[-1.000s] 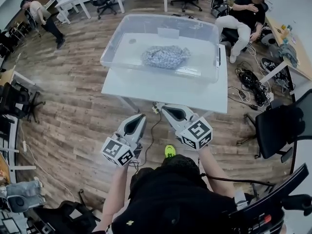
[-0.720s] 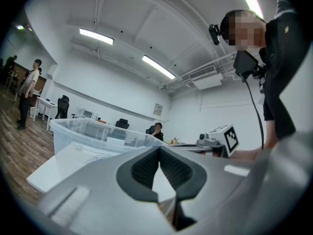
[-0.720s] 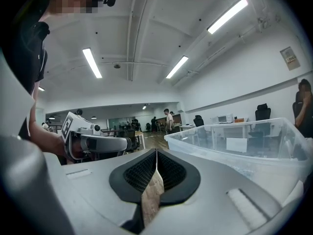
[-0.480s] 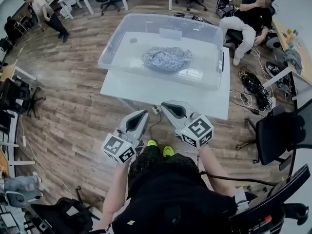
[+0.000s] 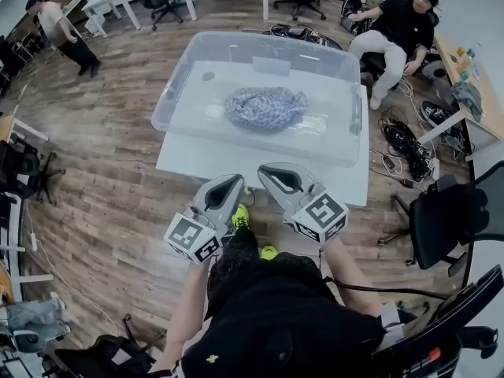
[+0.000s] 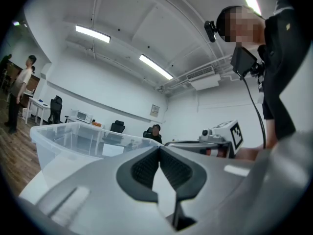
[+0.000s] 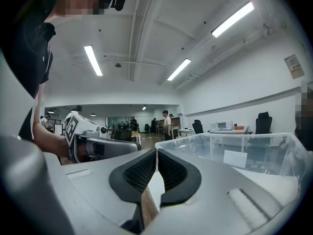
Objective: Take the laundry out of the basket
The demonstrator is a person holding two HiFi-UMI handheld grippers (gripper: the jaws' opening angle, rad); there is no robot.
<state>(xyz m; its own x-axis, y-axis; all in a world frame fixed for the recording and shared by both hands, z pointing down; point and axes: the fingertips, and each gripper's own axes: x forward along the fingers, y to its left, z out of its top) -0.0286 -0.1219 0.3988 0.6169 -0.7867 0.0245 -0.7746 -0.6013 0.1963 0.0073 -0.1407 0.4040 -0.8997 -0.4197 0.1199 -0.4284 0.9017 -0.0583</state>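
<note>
Laundry [image 5: 264, 107] (perhaps one garment) in basket [image 5: 260, 144]; left claw [image 5: 227, 183], right claw [image 5: 269, 172] closed.

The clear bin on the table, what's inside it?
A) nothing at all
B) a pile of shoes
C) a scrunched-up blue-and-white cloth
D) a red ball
C: a scrunched-up blue-and-white cloth lies in the middle of the clear bin, which stands on the white table.
</note>
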